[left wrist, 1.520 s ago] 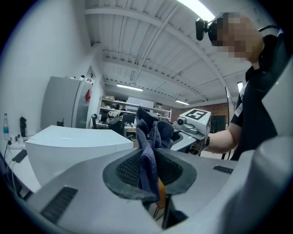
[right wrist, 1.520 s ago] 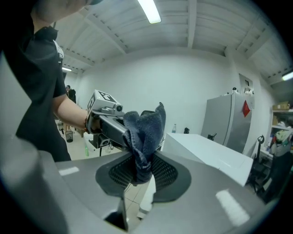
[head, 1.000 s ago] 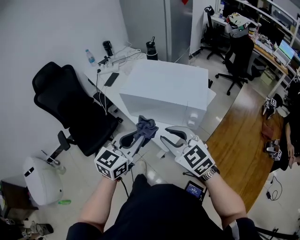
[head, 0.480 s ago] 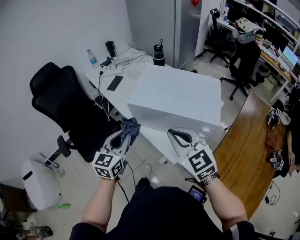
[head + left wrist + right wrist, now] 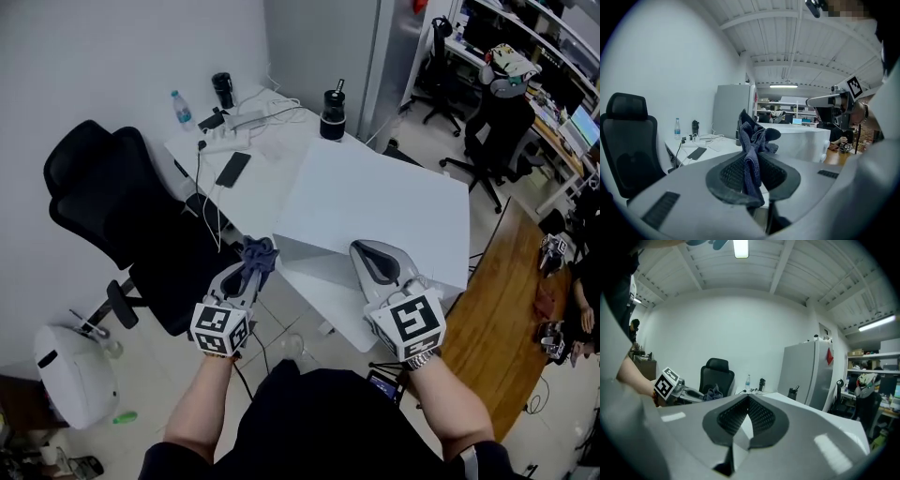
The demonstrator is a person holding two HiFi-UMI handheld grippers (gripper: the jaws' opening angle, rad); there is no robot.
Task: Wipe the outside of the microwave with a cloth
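- The left gripper (image 5: 249, 270) grasps a dark blue cloth (image 5: 261, 251). Its jaws are clenched on the lower folds, and the loose top of the cloth stands up in a bunch above the tips.
- The cloth hangs in the air just beside the left front corner of the white microwave (image 5: 384, 202). I cannot tell whether it touches the casing.
- The right gripper (image 5: 367, 251) is empty. Its jaws are pressed together with nothing between the pads.
- From the head view, the right gripper lies over the front top edge of the microwave, toward the right half. Whether it rests on the casing is not clear.
- The microwave stands on the white worktop (image 5: 258, 183), turned at an angle. Its shaded front face is toward the person and close to the near edge of the worktop.
- The top of the microwave is flat and bare.
- On the worktop left of the microwave lie a phone (image 5: 232, 169) and a power strip with cables (image 5: 239, 119). A water bottle (image 5: 181, 110) stands near the wall, well apart from the jaws.
- A black tumbler (image 5: 333, 101) stands behind the microwave, near the far corner of the worktop.
- A black office chair (image 5: 103, 192) stands to the left, close to the worktop edge and near the left gripper.
- Below the jaws there is tiled floor (image 5: 272, 323) between the person and the worktop.
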